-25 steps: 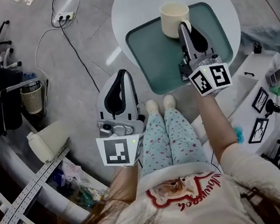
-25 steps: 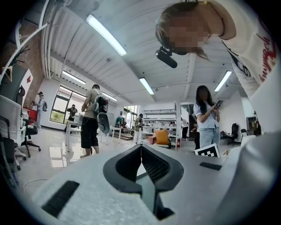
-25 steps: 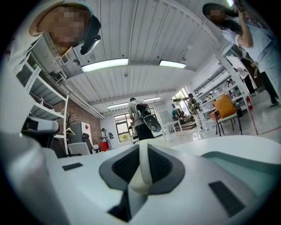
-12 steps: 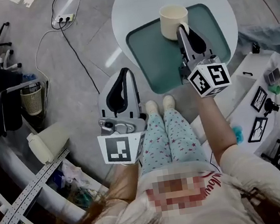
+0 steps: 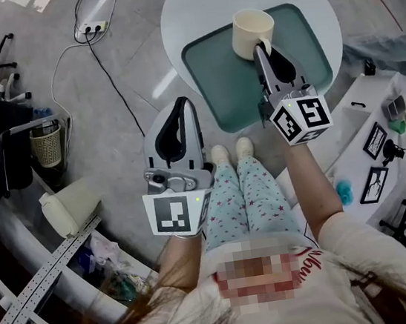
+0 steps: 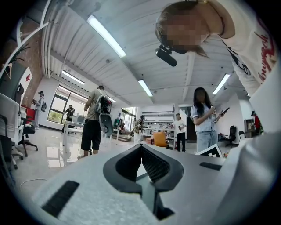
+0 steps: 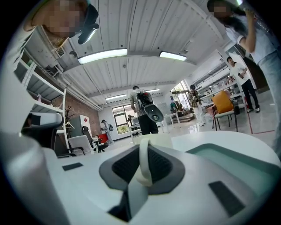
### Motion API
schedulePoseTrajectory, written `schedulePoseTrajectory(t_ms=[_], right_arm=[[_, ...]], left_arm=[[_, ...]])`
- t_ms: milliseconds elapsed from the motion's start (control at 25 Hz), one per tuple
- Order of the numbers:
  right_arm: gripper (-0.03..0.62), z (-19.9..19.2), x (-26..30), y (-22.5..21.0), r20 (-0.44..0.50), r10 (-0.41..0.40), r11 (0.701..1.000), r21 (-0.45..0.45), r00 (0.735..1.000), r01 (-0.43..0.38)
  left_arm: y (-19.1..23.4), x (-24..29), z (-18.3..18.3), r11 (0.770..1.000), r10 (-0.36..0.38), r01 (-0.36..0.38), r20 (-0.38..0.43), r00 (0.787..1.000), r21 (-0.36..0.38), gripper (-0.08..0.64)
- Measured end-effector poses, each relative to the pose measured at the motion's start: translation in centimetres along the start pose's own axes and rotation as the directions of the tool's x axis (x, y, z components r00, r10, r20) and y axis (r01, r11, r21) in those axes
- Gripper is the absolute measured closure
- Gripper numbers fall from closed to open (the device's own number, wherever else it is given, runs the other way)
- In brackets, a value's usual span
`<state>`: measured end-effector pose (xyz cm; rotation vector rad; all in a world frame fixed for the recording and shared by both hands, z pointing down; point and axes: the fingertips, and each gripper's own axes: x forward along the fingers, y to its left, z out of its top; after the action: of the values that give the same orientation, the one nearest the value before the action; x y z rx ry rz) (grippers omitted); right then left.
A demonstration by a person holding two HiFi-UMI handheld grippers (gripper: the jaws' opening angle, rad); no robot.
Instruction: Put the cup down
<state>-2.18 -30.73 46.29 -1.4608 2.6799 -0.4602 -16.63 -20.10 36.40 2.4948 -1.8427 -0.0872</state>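
Note:
A cream cup (image 5: 251, 32) is at the far part of the green tray (image 5: 221, 80) on the round white table (image 5: 188, 2). My right gripper (image 5: 258, 49) reaches it from the near side, shut on its handle. In the right gripper view the pale handle (image 7: 143, 169) stands pinched between the dark pads, with the cup body (image 7: 154, 140) just beyond. Whether the cup rests on the tray I cannot tell. My left gripper (image 5: 180, 104) hangs over the floor left of the table, shut and empty; its jaws (image 6: 141, 148) meet with nothing between.
The person's legs (image 5: 247, 196) are under the table's near edge. A power strip with a cable (image 5: 90, 25) lies on the floor at far left. A wicker bin (image 5: 48, 140) and chairs stand at left. A low surface with picture frames (image 5: 375, 147) is at right.
My right gripper has carried the cup slightly farther and to the left over the tray. The left gripper has hardly moved.

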Motion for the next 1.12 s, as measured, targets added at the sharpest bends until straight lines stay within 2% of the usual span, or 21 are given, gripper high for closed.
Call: schedulePoseTrajectory(t_ms=[440,760,1120], right_arm=[[0.537,-1.1,-1.2,1.8,-0.037,0.014,1.000,-0.003,0.999,-0.014],[0.538,-2.8,-1.4,2.5,-0.128,0.036,0.999,-0.001,0.991,-0.036],[0.538,-3.9,-1.1,3.3,-0.180,0.052,0.997,-0.039,0.982,-0.060]], left_arm=[[-0.3,-0.8,0.2,1.000,-0.015,0.015,0.001,1.000,-0.010,0.546],[-0.6,-1.0,0.1,1.000,-0.021,0.021,-0.006,1.000,-0.014,0.546],[-0.4,-1.1,0.1,1.000,-0.022,0.022,-0.006,1.000,-0.015,0.546]])
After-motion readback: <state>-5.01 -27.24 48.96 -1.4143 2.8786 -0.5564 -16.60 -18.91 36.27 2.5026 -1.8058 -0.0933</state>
